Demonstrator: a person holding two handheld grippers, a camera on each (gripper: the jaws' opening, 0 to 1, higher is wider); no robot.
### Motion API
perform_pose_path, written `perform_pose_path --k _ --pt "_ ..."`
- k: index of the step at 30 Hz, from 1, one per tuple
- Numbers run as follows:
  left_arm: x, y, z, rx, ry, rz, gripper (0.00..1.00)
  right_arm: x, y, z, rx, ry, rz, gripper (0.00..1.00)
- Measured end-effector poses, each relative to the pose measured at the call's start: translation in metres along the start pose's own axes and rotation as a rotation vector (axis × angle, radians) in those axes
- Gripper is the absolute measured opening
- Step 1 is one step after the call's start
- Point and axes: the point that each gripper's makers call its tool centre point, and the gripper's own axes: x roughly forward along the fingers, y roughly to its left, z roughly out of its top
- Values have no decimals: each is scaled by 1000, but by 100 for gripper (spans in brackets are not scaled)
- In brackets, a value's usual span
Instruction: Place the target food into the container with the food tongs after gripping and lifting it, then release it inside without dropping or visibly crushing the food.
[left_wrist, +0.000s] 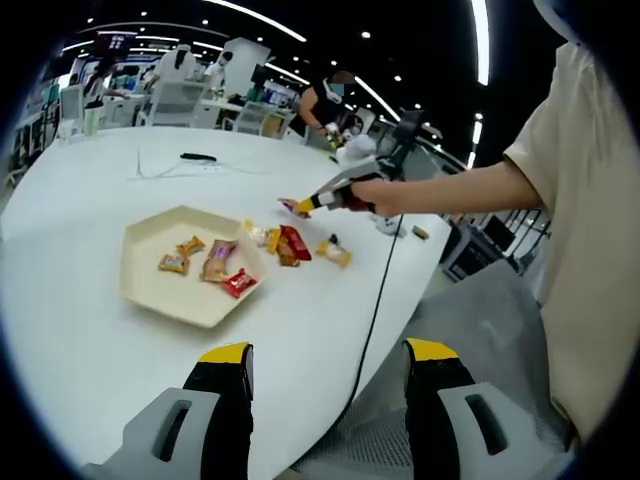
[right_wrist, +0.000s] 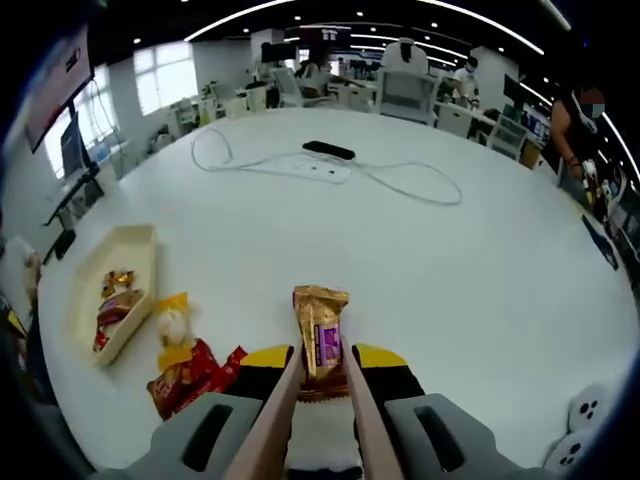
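Right gripper (right_wrist: 322, 372): I see its jaws squeezing the tongs (right_wrist: 318, 415), whose tips pinch a gold snack packet (right_wrist: 319, 335) — lifted over the table (right_wrist: 400, 260).
Left gripper (left_wrist: 325, 375): my jaws stand wide apart, nothing between them, over the table's near edge.
Tray (left_wrist: 150, 290): cream, hexagonal, holding wrapped snacks (left_wrist: 208, 262).
Loose snacks (left_wrist: 290, 245): just beside the tray's right edge — apart from the held packet.

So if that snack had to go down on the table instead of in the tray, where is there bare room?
Plenty: the wide white table beyond the held gold snack packet, up to the white cable and black power strip, is bare. Crowded spots: the loose snack pile beside the cream tray, and the tray itself, which already holds several packets.
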Motion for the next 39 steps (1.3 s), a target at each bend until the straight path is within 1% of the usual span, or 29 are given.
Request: perform_pose_path --k 1,6,8,12,14,16,17,24,28,30,32,35,36,37,39 --pt "-1 -1 2 5 -5 1 60 -7 0 3 10 -11 -4 22" --pt "-5 -5 9 24 -32 6 60 -26 1 12 35 -48 -15 22" --pt "-8 -7 11 33 -44 9 60 -35 1 16 57 -73 -20 22" --pt "-17 -6 18 30 -80 32 60 -53 1 23 69 -104 -35 22" --pt "-21 -6 19 36 -87 39 60 -60 2 25 73 -114 -39 22" --pt "-28 -6 20 46 -96 48 60 -71 5 29 90 -134 -41 22" --pt "-30 -5 21 49 -98 51 60 -73 6 30 93 -137 -40 22" --pt "-43 -10 37 98 -137 65 60 -105 25 40 115 -187 -35 22" --pt "-48 -19 43 136 -150 60 60 -116 30 42 120 -201 -34 22" --pt "-52 -23 47 151 -160 60 60 -125 34 44 135 -218 -32 22" --pt "-55 -26 49 158 -174 61 60 -131 37 45 143 -229 -31 22" --pt "-60 -30 50 149 -195 55 60 -142 41 45 144 -242 -32 22" --pt "-61 -30 50 152 -193 56 60 -144 42 45 142 -244 -32 22" --pt "-66 -26 49 162 -191 76 60 -149 44 44 133 -246 -31 22" --pt "-76 -20 52 151 -211 97 60 -157 46 44 125 -254 -31 22"
